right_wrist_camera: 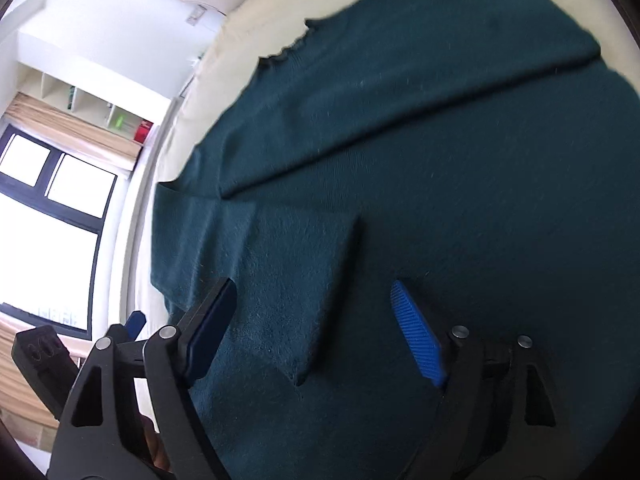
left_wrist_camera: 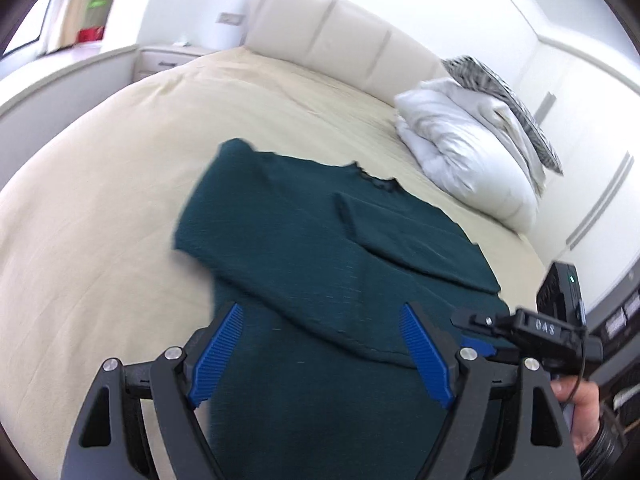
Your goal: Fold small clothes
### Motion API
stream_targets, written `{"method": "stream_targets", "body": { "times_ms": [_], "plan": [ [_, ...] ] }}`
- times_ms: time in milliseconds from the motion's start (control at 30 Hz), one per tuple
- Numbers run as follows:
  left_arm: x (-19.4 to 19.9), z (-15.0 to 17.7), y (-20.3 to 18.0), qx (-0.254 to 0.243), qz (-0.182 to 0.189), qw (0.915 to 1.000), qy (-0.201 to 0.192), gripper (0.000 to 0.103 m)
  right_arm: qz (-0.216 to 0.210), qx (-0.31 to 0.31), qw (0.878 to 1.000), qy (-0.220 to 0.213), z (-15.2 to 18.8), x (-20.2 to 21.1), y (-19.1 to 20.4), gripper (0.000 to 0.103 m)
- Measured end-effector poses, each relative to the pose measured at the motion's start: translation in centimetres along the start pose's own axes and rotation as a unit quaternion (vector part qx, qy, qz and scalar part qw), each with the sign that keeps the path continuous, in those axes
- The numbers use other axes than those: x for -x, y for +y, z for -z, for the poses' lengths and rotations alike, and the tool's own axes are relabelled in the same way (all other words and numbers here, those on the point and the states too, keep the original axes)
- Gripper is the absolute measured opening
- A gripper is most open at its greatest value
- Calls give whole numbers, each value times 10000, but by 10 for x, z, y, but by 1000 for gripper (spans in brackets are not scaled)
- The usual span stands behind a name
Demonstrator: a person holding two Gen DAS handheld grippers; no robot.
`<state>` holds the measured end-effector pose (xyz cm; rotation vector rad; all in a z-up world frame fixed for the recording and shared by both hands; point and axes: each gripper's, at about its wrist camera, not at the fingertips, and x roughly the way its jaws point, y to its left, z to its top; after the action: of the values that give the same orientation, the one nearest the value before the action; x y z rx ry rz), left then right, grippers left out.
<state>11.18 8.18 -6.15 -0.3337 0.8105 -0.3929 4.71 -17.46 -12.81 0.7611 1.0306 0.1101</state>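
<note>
The left gripper (left_wrist_camera: 320,354) stands released, its blue ribbed pads apart with nothing pinched — the dark teal knit sweater (left_wrist_camera: 320,240) lies flat on the cream bedsheet (left_wrist_camera: 100,208) just ahead of and under it, sleeves folded across. Right of that, the right gripper (right_wrist_camera: 316,330) hovers over the same sweater, jaws apart, nothing between them.

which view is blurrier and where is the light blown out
Left wrist view: the green sweater smears at its left edge, the walls wash out white, and the bed bulges from fisheye distortion. Right wrist view: sharper on the knit, but the window is blown out.
</note>
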Motion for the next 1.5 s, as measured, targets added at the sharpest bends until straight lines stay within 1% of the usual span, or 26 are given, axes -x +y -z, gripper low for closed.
{"method": "stream_targets", "body": {
  "times_ms": [33, 67, 100, 133, 200, 233, 300, 400, 467, 567, 600, 633, 667, 733, 800, 867, 933, 1000, 1100, 1167, 1200, 1233, 1300, 1333, 1367, 1500],
  "plan": [
    [1, -1, 6, 96, -12, 10000, -10, 81, -14, 67, 10000, 26, 1, -2, 5, 72],
    [1, -3, 13, 189, -41, 9998, -30, 81, 1, 164, 9998, 75, 1, -4, 11, 61],
    [2, -5, 18, 263, -70, 9996, -54, 81, 89, 264, 9996, 79, 2, -6, 17, 55],
    [2, -7, 22, 311, -70, 9995, -71, 80, 240, 449, 9987, 70, 1, -8, 25, 52],
    [2, -14, 28, 402, -97, 9991, -108, 79, 447, 717, 9964, 89, 1, -14, 36, 35],
    [2, -17, 32, 426, -133, 9989, -127, 78, 584, 862, 9945, 111, -1, -18, 41, 31],
    [2, -26, 36, 461, -181, 9986, -186, 78, 774, 1178, 9899, 109, -5, -25, 52, 7],
    [1, -43, 43, 558, -257, 9976, -331, 78, 952, 1713, 9806, -93, -13, -15, 70, 6],
    [-2, -53, 47, 620, -289, 9969, -392, 78, 1101, 2330, 9653, -429, -20, 1, 93, 6],
    [-9, -67, 48, 651, -372, 9959, -508, 78, 1191, 3287, 9310, -1054, -28, 34, 132, 6],
    [-13, -71, 49, 661, -411, 9956, -521, 78, 1192, 3614, 9156, -1297, -32, 44, 144, 6],
    [-17, -75, 49, 697, -422, 9953, -529, 78, 1198, 3778, 9065, -1453, -38, 54, 150, 6],
    [-21, -79, 49, 728, -419, 9950, -540, 78, 1219, 3836, 9022, -1552, -50, 57, 151, 6],
    [-32, -86, 47, 701, -487, 9951, -506, 78, 1194, 3715, 9065, -1615, -73, 55, 140, 6],
    [-50, -91, 46, 634, -646, 9951, -400, 78, 1207, 3488, 9170, -1511, -96, 44, 117, 6],
    [-70, -96, 45, 597, -751, 9951, -242, 78, 1274, 3077, 9358, -1152, -124, 13, 81, 6],
    [-88, -99, 42, 432, -998, 9940, -89, 78, 1603, 2700, 9464, -762, -140, -20, 46, 6],
    [-105, -101, 42, 265, -1202, 9923, 94, 78, 1661, 2444, 9544, -424, -144, -43, 21, 7],
    [-129, -101, 45, 114, -1421, 9890, 398, 77, 1499, 2399, 9573, -594, -140, -44, 10, 7],
    [-136, -100, 47, 94, -1466, 9880, 473, 65, 1433, 2378, 9587, -624, -139, -44, 6, 7],
    [-137, -101, 48, 62, -1491, 9877, 461, 49, 1399, 2380, 9591, -620, -139, -45, 6, 7],
    [-138, -101, 48, 34, -1478, 9878, 486, 28, 1375, 2387, 9592, -634, -139, -45, 5, 7],
    [-139, -102, 49, 11, -1433, 9881, 556, 14, 1306, 2383, 9599, -682, -143, -43, 5, 7],
    [-138, -103, 49, -43, -1451, 9880, 528, 9, 1286, 2389, 9597, -726, -144, -41, 7, 7],
    [-137, -104, 49, -67, -1440, 9882, 513, 9, 1286, 2414, 9587, -782, -136, -34, 12, 7],
    [-124, -109, 55, 96, -1329, 9906, 320, 8, 1234, 2542, 9535, -1050, -135, -17, 33, 6]
  ]
}}
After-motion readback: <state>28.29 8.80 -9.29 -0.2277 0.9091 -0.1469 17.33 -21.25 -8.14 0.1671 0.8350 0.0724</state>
